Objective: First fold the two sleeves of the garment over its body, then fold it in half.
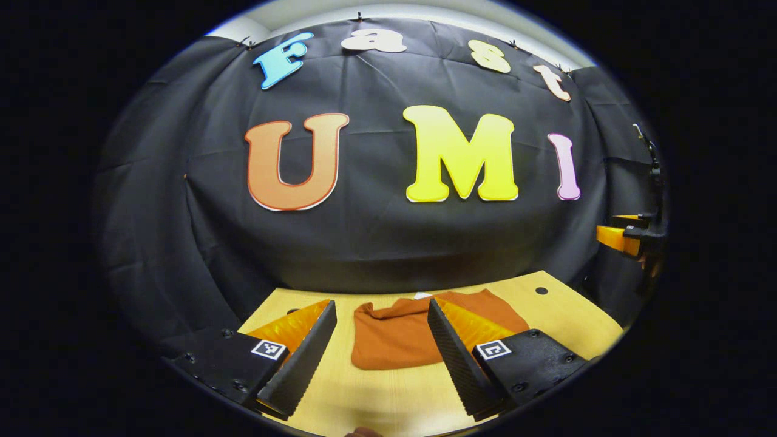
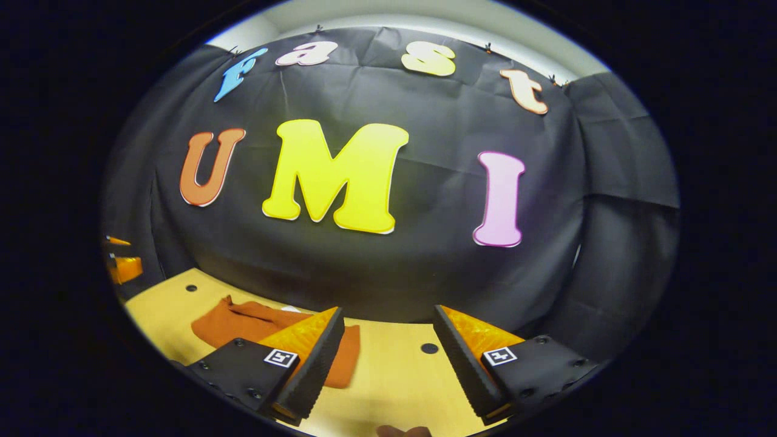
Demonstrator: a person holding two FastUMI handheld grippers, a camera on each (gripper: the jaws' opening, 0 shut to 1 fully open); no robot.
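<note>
A rust-orange garment (image 1: pixel 394 337) lies folded into a compact bundle on the wooden table (image 1: pixel 394 394), with a small white tag at its far edge. My left gripper (image 1: pixel 381 315) hovers above it, open, with nothing between its fingers. In the right gripper view the same garment (image 2: pixel 243 325) lies at the lower left, partly hidden behind the left finger. My right gripper (image 2: pixel 388 321) stands open over bare table to the right of the garment. The right gripper (image 1: pixel 625 237) also shows at the far right edge of the left gripper view, held up off the table.
The black cloth wall rises close behind the table's far edge. Small dark holes mark the tabletop (image 1: pixel 541 291) (image 2: pixel 429 348) (image 2: pixel 191 287). Part of the other gripper (image 2: pixel 121 267) shows at the left edge of the right gripper view.
</note>
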